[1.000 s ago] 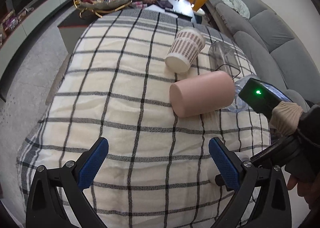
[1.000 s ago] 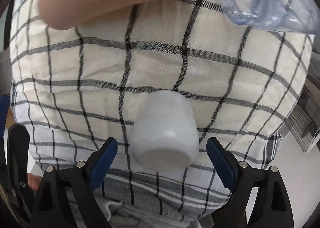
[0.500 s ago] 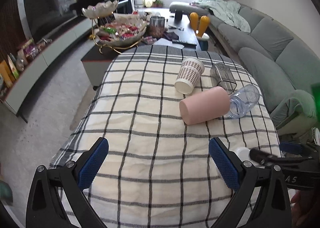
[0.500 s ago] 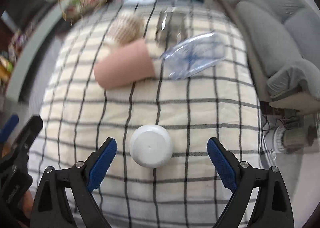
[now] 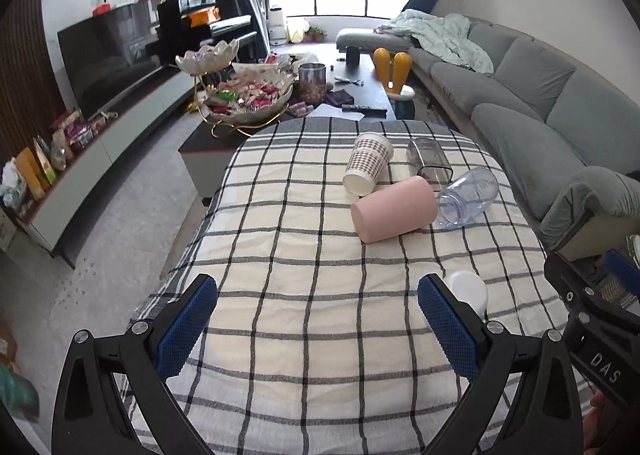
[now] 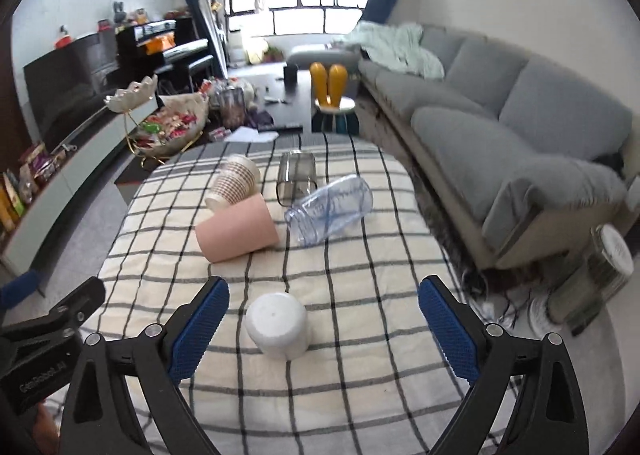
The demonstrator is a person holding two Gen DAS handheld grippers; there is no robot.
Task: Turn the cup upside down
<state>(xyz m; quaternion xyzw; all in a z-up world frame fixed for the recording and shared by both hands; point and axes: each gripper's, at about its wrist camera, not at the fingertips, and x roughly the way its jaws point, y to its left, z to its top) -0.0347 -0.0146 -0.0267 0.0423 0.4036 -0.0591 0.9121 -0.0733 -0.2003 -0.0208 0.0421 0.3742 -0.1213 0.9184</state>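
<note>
I read "DAS" on my right gripper (image 5: 592, 319) body and "GenRobot.AI" on my left gripper (image 6: 52, 339). The white cup (image 6: 277, 325) is plain, matte, standing mouth-down on the checked tablecloth (image 6: 360, 295), between my right fingers but untouched. Both claws gape wide, holding nothing
</note>
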